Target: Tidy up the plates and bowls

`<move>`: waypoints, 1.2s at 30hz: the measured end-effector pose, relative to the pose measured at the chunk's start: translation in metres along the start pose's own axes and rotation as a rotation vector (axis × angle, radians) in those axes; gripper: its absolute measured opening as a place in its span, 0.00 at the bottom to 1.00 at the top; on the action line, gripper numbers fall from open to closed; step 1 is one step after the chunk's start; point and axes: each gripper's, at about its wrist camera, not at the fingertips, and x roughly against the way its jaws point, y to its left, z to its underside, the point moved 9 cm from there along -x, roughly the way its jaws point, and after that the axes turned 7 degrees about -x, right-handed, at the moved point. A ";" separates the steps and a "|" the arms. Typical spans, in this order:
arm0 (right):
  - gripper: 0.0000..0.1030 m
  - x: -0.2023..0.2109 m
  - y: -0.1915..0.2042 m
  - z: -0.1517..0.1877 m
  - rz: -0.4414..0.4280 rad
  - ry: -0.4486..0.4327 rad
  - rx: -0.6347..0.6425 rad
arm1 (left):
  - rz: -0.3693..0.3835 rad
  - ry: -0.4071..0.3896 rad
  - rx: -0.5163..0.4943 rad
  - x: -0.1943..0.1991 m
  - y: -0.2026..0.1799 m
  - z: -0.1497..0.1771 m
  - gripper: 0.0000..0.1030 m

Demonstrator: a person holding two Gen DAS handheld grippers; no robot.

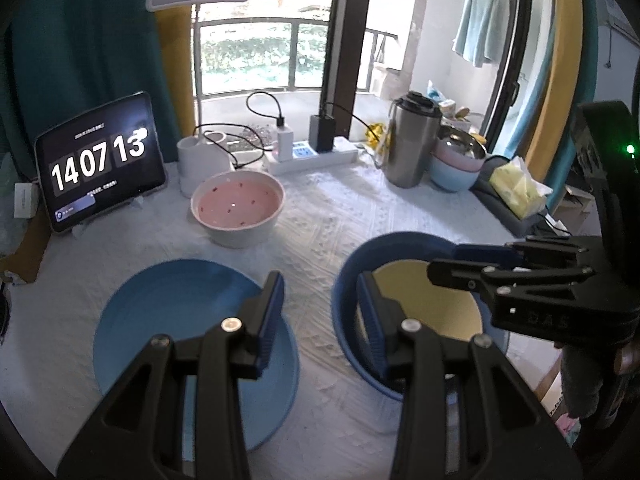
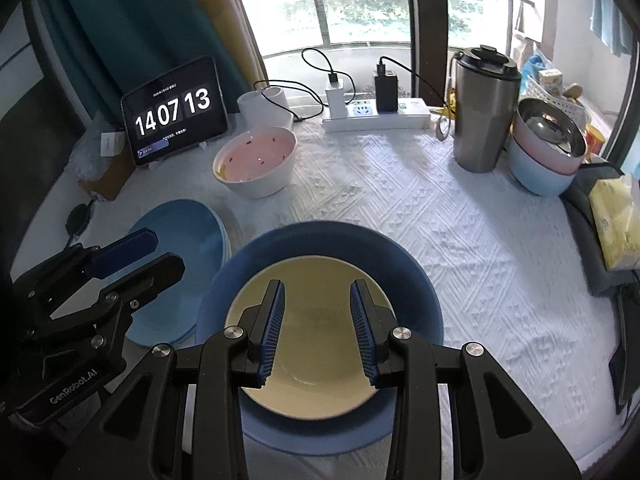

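Your yellow plate [image 2: 316,344] sits stacked in the dark blue plate [image 2: 320,240], but the light blue plate [image 1: 180,312] and pink bowl [image 1: 238,208] remain loose — your left gripper [image 1: 320,316] and right gripper [image 2: 318,328] hang parted, gripping nothing.

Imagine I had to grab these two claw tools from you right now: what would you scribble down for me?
Left gripper: open, empty, above the cloth between the two blue dishes.
Right gripper: open, empty, hovering over the yellow plate.
Dishes: the yellow plate already sits inside the dark blue plate. The light blue plate lies alone to its left. The pink bowl stands by itself further back, near the tablet clock. Pink and blue bowls are stacked at the far right, a metal one on top.
Done: one plate nested.
Left, probably: gather the light blue plate and the pink bowl.
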 end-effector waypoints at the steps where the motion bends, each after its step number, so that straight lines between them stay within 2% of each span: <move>1: 0.35 -0.001 0.002 -0.002 -0.001 0.001 0.003 | -0.002 -0.001 0.003 0.000 0.002 -0.001 0.39; 36: 0.35 -0.069 0.048 -0.058 -0.026 0.068 0.070 | -0.062 -0.002 0.122 -0.035 0.099 -0.019 0.39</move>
